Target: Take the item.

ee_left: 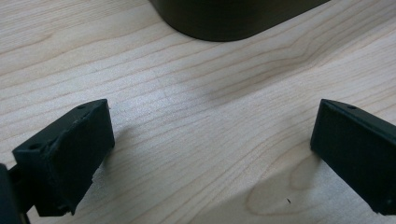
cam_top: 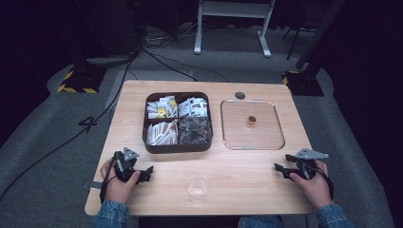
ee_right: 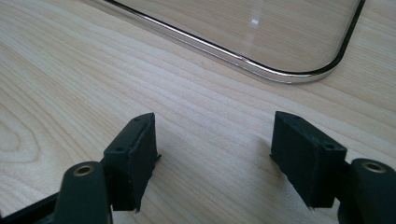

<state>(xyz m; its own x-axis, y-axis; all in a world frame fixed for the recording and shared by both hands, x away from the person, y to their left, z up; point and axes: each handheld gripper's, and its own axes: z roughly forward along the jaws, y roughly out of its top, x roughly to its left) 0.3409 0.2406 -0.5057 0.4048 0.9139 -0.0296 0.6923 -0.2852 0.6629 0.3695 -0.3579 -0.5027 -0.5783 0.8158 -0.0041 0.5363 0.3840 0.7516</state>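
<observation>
High view, bench (cam_top: pixel 237 164): dark box (cam_top: pixel 177 122) with four compartments of packets, print too small to read; clear tray (cam_top: pixel 252 124) just right of it, a small brown object (cam_top: pixel 251 119) inside, kind unclear.
High view, near edge: clear cup (cam_top: pixel 197 189), upright, between the hands.
High view, grippers: left gripper (cam_top: pixel 146 175) and right gripper (cam_top: pixel 279 169) rest low at the bench's near corners, well apart.
Left gripper view: fingers (ee_left: pixel 70 154) wide, nothing between; box corner cut off at top.
Right gripper view: fingers (ee_right: pixel 133 154) wide, empty; tray rim (ee_right: pixel 261 70) ahead, contents out of frame.
</observation>
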